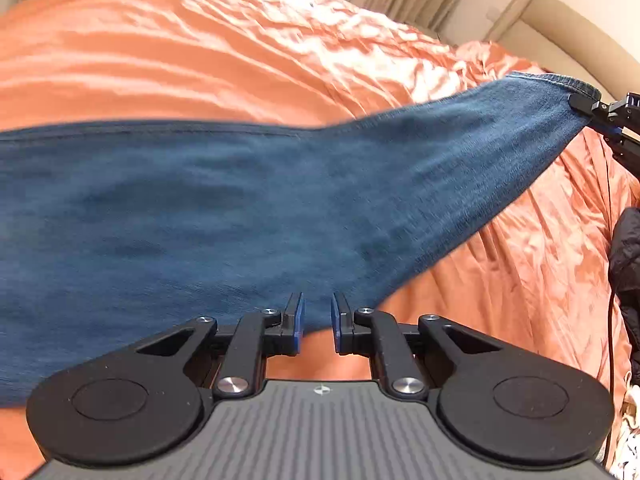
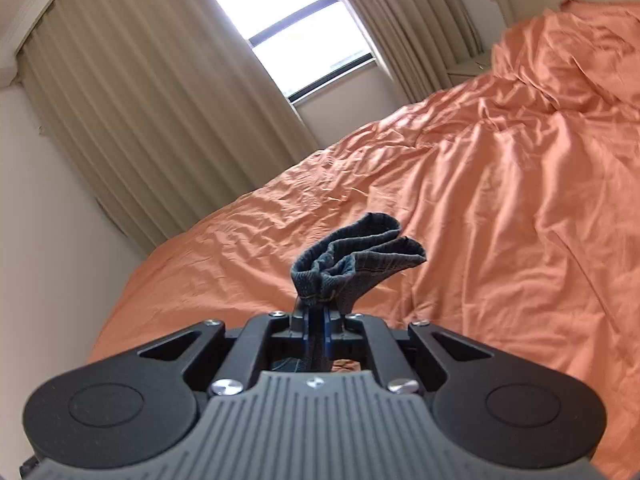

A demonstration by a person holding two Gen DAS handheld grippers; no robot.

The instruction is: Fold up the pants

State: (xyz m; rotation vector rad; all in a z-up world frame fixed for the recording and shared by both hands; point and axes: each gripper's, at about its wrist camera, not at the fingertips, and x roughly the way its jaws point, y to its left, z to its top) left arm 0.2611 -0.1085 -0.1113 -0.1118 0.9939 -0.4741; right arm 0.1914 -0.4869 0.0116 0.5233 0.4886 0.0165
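Note:
The blue denim pants stretch across the orange bed in the left wrist view. Their lower edge runs between the pads of my left gripper, which stands narrowly shut on that thick edge. At the far right the hem end of the pants rises off the bed, pinched by my right gripper. In the right wrist view my right gripper is shut on the bunched leg hems, which stick out past the fingertips, high above the bed.
An orange, wrinkled bedspread covers the bed. A beige headboard stands at the far right, with curtains and a bright window beyond the bed. A person's black padded sleeve and a thin cable are at the right edge.

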